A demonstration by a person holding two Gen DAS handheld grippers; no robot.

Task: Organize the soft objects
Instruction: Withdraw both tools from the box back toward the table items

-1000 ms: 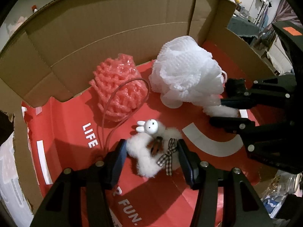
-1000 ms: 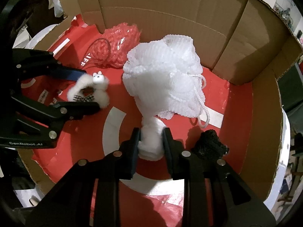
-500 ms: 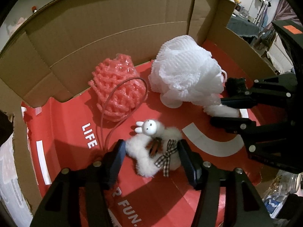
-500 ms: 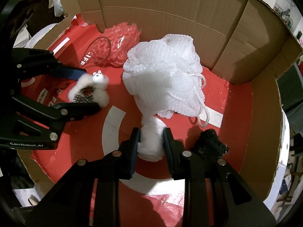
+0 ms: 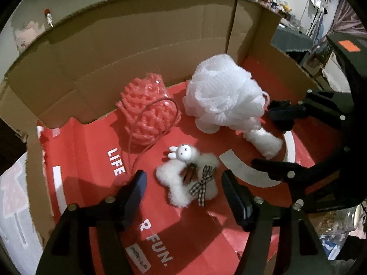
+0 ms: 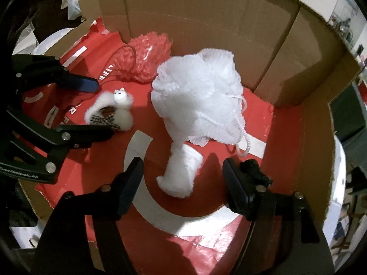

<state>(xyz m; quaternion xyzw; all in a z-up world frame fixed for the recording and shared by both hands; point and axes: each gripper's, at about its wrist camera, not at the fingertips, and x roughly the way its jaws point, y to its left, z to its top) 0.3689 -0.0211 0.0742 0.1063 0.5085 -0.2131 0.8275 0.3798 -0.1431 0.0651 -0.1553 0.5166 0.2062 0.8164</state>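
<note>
Inside a cardboard box with a red floor (image 5: 96,183) (image 6: 229,240) lie several soft things. A fluffy white rabbit toy (image 5: 190,178) (image 6: 114,112) with a checked bow lies between the fingers of my left gripper (image 5: 183,190) (image 6: 101,107), whose jaws are opening and clear of it. A small white fluffy roll (image 6: 181,171) (image 5: 263,141) lies free between the fingers of my right gripper (image 6: 183,178) (image 5: 270,137), which is also opening. Behind it sits a big white mesh sponge (image 6: 201,100) (image 5: 222,96). A pink mesh sponge (image 5: 149,112) (image 6: 146,57) with a cord loop rests at the back.
A small black fuzzy thing (image 6: 254,169) (image 5: 279,112) lies by my right gripper's right finger. The box's brown walls (image 5: 137,45) (image 6: 206,11) rise behind and to the sides. Room clutter shows beyond the rim.
My right gripper has opened and let go of the white fluffy roll, which now lies on the box floor. The left jaws have spread wider around the rabbit toy.
</note>
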